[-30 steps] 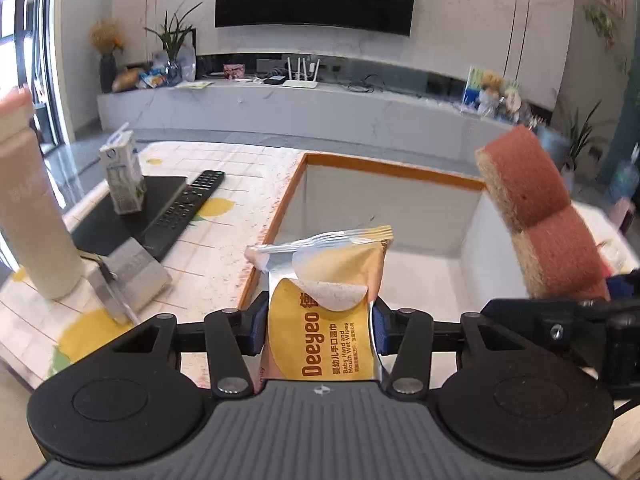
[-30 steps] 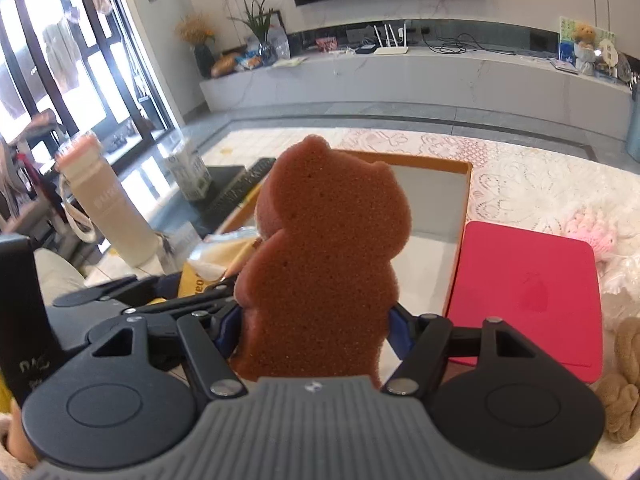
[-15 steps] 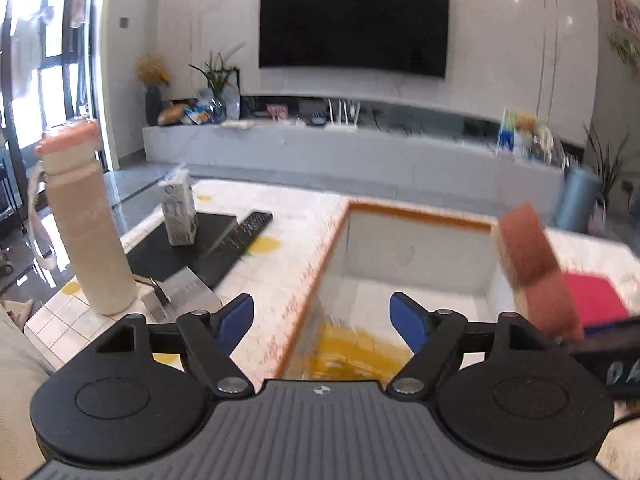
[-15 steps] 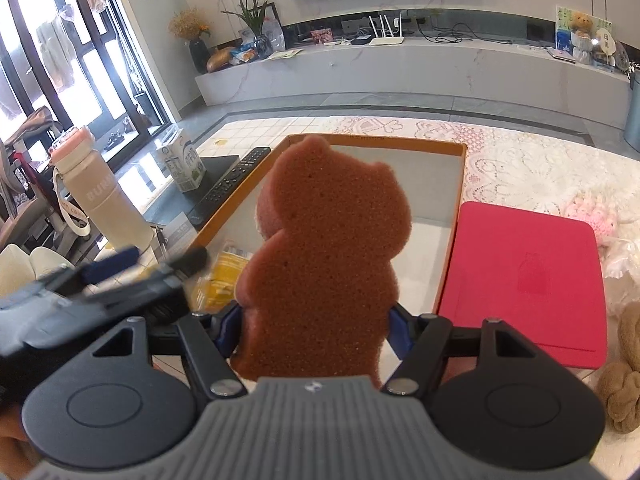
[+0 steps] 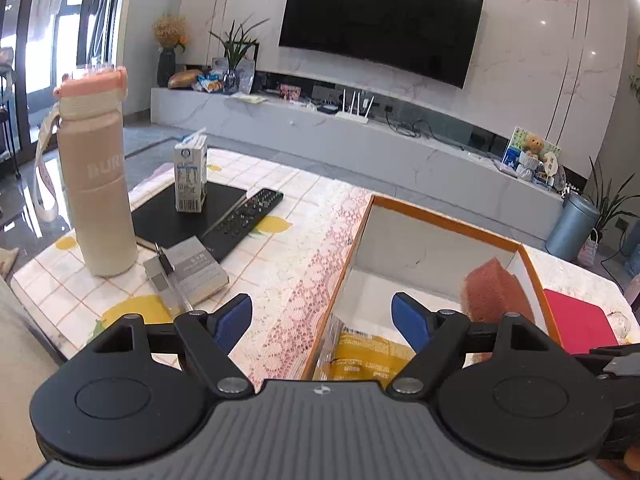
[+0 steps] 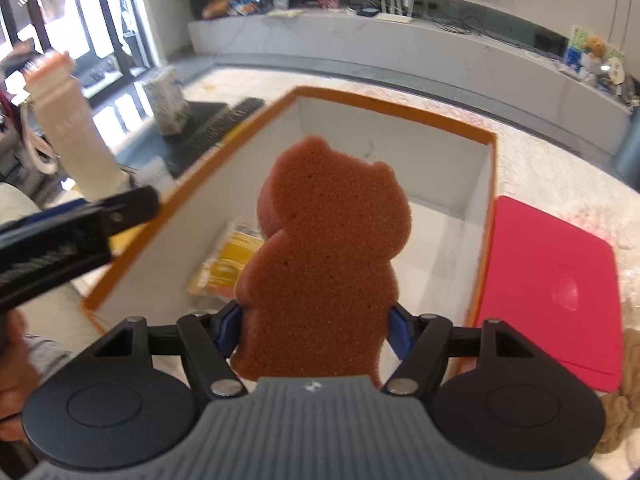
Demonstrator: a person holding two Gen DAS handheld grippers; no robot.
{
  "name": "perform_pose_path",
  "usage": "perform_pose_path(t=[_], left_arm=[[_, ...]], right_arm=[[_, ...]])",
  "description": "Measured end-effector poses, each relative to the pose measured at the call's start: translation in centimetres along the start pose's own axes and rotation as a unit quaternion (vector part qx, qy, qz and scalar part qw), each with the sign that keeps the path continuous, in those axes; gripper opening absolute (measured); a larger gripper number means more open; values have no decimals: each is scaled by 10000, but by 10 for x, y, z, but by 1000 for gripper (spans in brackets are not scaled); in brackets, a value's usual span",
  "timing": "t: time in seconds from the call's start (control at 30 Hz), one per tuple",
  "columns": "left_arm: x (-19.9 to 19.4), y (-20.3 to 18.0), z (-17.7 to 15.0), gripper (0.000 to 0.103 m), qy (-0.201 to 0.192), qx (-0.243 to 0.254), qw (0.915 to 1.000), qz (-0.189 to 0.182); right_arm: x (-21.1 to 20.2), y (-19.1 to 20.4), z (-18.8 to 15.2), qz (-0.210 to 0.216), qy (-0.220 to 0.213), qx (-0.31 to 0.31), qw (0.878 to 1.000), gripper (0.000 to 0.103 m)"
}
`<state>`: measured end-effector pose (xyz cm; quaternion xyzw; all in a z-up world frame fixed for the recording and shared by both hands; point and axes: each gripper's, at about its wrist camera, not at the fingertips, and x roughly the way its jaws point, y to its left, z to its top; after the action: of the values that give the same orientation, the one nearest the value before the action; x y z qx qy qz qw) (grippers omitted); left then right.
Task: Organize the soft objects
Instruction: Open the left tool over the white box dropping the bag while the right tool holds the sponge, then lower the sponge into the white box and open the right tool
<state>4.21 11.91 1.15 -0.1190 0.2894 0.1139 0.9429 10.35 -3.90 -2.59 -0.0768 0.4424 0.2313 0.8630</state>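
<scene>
Between your right gripper (image 6: 314, 326) pads sits the bear sponge (image 6: 324, 264), clamped upright over the orange-rimmed box (image 6: 490, 216). Your left gripper (image 5: 322, 320) is spread wide w/ nothing in it; wipes pack (image 5: 368, 358) lies on the box floor, near corner.

The bear-shaped sponge (image 6: 320, 256) is porous, matt foam. The wipes packet (image 6: 224, 268) is glossy plastic film. The orange-rimmed box (image 5: 440, 224) looks like smooth, matt cardboard.

Bright daylight from the left windows (image 5: 48, 40), fisheye-bent edges, motion blur across the right wrist view
</scene>
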Motion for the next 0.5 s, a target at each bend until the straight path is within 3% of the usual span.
perform_pose_path(t=[0.2,0.33,0.43,0.5], left_arm=[[2,7,-1,93,112,-197,9997,-46],[2,8,-2,93,163,-207,9996,-66],[3,7,-3,93,185,-189,9996,-38],[3,7,-3,93,200,-183,9996,-39]], right_arm=[[7,0,-2,-339,299,-188,9988,70],[6,-2,-3,-327,277,-63,9991,73],[4,-1,-3,-201,250,30,9995,96],[-5,0,-4,-304,-70,75,9995,99]])
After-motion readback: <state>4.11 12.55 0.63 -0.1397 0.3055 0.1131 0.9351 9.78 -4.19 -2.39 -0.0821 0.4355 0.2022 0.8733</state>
